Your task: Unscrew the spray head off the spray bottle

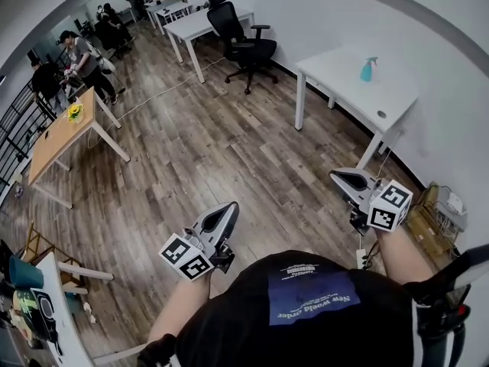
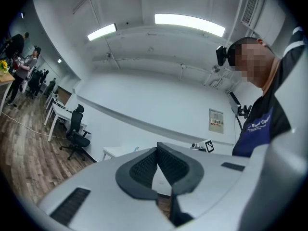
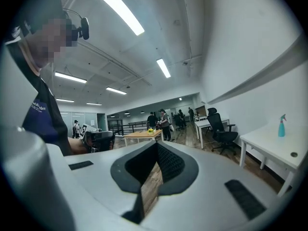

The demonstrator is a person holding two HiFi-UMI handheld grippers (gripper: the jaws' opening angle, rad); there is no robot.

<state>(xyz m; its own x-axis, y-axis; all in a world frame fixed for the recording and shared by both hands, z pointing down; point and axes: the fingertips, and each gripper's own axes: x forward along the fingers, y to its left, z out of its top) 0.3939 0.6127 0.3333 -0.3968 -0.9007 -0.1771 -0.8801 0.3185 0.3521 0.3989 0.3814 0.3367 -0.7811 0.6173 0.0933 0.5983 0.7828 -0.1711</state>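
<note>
The left claw is clenched: in the left gripper view its ribbed pads meet at the tips, and nothing is gripped between them. The right claw is likewise clenched, its pads closed tip to tip on nothing, with only wood floor visible through the gap behind the tips. Both claws are held in front of the person over that floor, well apart from the task's thing. The spray bottle stands upright on the white table against the right-hand wall. It is teal, and its spray head is seated on top; whether it holds liquid cannot be determined. A small dark disc lies on the same table, apart from the bottle. The right gripper view shows the spray bottle, its spray head, the white table and the disc at its right edge. The left gripper view points at the wall and ceiling lights, and the bottle cannot be made out there. A black office chair stands beyond the white table and appears in both gripper views. A wooden table carrying yellow flowers stands far to the left; the right gripper view shows it straight ahead, with several people standing near it.
</note>
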